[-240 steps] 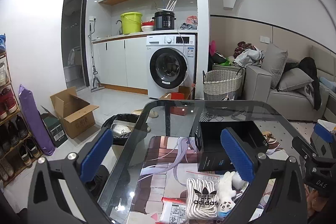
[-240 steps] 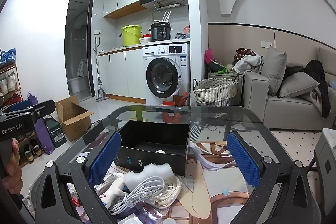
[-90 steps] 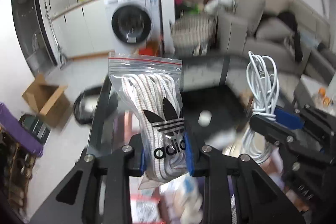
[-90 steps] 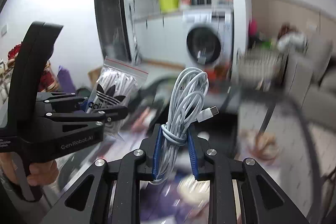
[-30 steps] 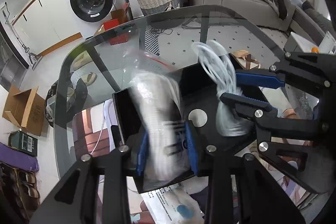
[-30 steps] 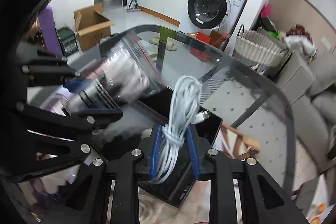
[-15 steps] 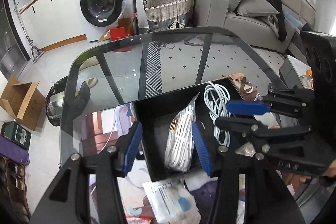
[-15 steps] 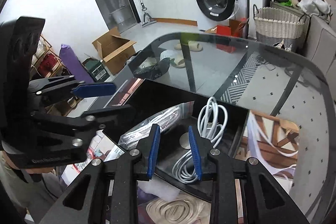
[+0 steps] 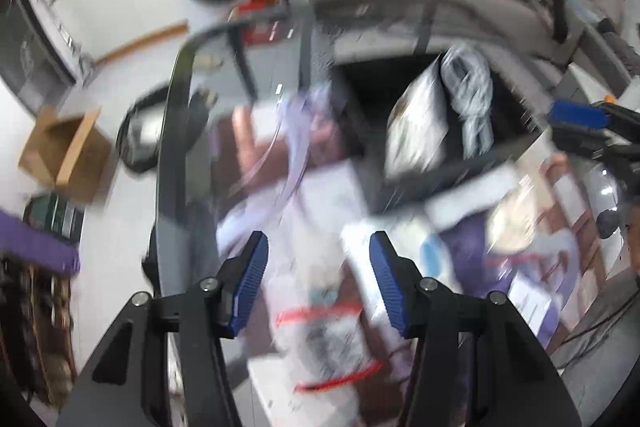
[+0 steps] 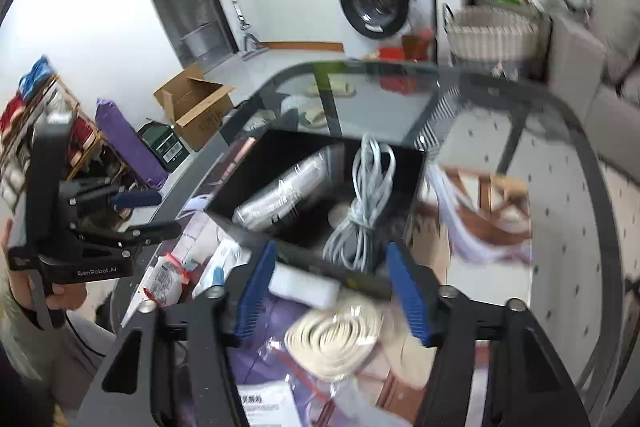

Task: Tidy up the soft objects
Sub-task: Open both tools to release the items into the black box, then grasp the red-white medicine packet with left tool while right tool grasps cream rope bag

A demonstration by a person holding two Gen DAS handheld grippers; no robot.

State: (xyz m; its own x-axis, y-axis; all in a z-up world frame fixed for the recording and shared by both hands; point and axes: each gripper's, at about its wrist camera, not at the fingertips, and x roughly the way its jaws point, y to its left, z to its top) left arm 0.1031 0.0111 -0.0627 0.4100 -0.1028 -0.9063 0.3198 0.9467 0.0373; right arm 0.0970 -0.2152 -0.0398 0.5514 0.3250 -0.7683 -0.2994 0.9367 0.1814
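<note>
Two soft things already lie in the black box [image 10: 404,187] on the glass tabletop [image 10: 500,95]: a clear bag of white rope [image 10: 286,197] and a grey cable bundle [image 10: 360,211], side by side. Both claws are wide apart and hold nothing. The left claw [image 9: 316,277] hangs over a small clear pouch with red lines [image 9: 320,331]; that view is very blurry, so I cannot tell what is inside it. The right claw [image 10: 330,293] hangs just in front of the box, above a cream rope coil [image 10: 340,339] and a white foam pad [image 10: 304,287].

The coil looks light and floppy. It could come loose if pinched by one strand, so squeezing across the whole bunch seems best. The pouch looks slippery and thin, so a grip across its fat middle should hold better than an edge.
</note>
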